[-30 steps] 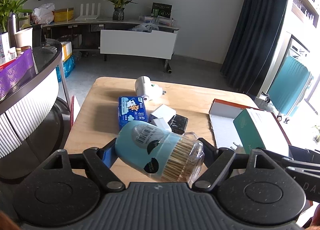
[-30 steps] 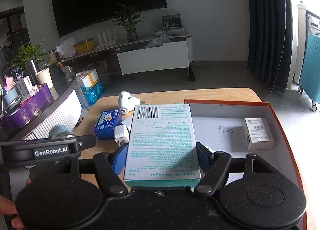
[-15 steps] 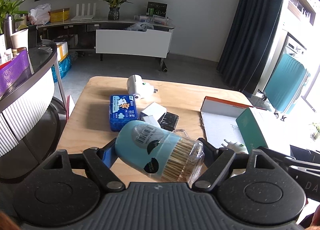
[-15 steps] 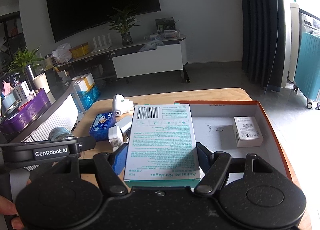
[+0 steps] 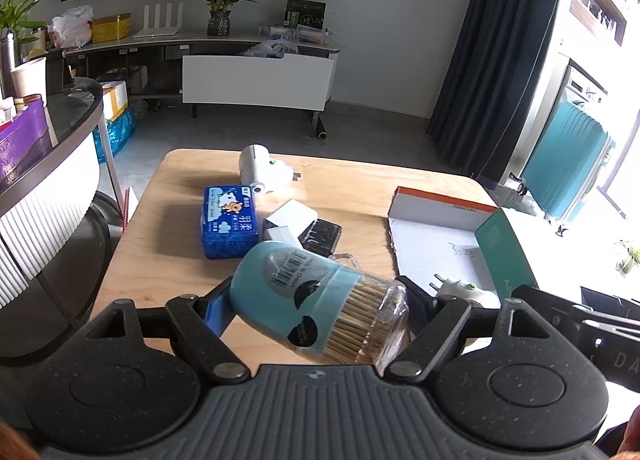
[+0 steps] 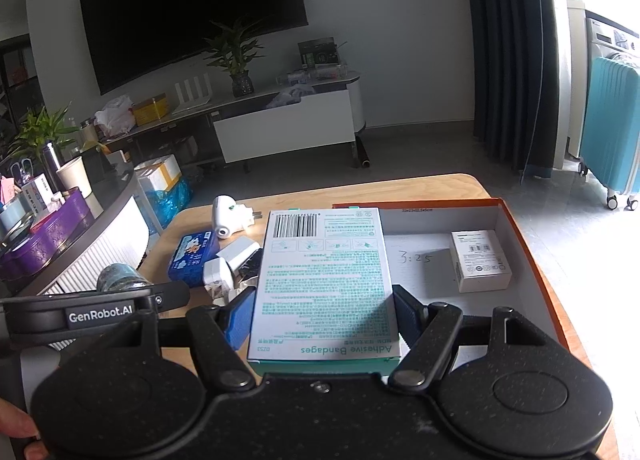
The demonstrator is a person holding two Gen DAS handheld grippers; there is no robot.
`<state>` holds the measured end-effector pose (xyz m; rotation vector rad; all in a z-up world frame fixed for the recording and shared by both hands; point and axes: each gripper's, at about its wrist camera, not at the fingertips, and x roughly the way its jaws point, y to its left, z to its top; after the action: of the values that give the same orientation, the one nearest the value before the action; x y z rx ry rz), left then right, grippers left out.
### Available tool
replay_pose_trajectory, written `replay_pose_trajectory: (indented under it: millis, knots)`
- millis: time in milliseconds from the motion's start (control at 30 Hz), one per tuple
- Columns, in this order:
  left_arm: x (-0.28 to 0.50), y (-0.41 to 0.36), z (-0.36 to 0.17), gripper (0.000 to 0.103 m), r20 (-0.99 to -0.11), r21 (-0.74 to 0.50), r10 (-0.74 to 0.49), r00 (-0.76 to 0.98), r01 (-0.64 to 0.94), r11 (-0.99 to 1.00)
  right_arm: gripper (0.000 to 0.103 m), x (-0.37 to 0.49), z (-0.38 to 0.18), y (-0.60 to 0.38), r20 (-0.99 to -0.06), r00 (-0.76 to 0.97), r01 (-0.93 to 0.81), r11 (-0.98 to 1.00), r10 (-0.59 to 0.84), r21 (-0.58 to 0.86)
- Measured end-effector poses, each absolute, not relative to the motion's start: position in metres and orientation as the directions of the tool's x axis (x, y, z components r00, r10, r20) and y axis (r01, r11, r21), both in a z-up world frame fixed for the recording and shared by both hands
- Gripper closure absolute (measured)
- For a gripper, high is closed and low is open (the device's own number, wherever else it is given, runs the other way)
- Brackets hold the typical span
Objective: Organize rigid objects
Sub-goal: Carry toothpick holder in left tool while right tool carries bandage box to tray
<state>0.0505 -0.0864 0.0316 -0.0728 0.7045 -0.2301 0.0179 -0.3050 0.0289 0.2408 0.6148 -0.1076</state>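
My left gripper [image 5: 316,300] is shut on a blue-and-clear toothpick jar [image 5: 316,300], held tilted above the wooden table [image 5: 168,260]. My right gripper [image 6: 324,312] is shut on a white and green adhesive bandage box [image 6: 324,280], held flat above the left edge of the orange-rimmed box lid tray [image 6: 532,244]. The tray [image 5: 436,244] holds a small white carton [image 6: 480,260] and a white plug [image 5: 460,288]. The bandage box also shows at the right in the left wrist view [image 5: 504,256].
On the table lie a blue tissue pack [image 5: 228,219], a white thermometer-like device [image 5: 260,167], white adapters [image 5: 288,219] and a black item [image 5: 320,236]. A curved counter [image 5: 48,163] stands left, a teal suitcase [image 5: 568,163] right.
Both grippers have pulled back and risen slightly with their loads; the table objects appear smaller and farther. Both grips are unchanged.
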Motion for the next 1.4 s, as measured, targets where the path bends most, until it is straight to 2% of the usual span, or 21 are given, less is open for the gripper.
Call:
replay_pose_trajectory:
  millis: [700,1400]
  knots:
    - [0.047,-0.120,0.031,0.020,-0.640,-0.148,-0.286,0.713,0.251,0.957,0.019,0.004,0.027,-0.333,-0.580,0.811,0.233,0.952,-0.078,0.198]
    - [0.053,-0.179,0.028,0.020,-0.641,-0.150,-0.373,0.671,0.367,0.918,0.019,-0.017,0.025,-0.382,-0.576,0.795,0.358,0.913,-0.190,0.194]
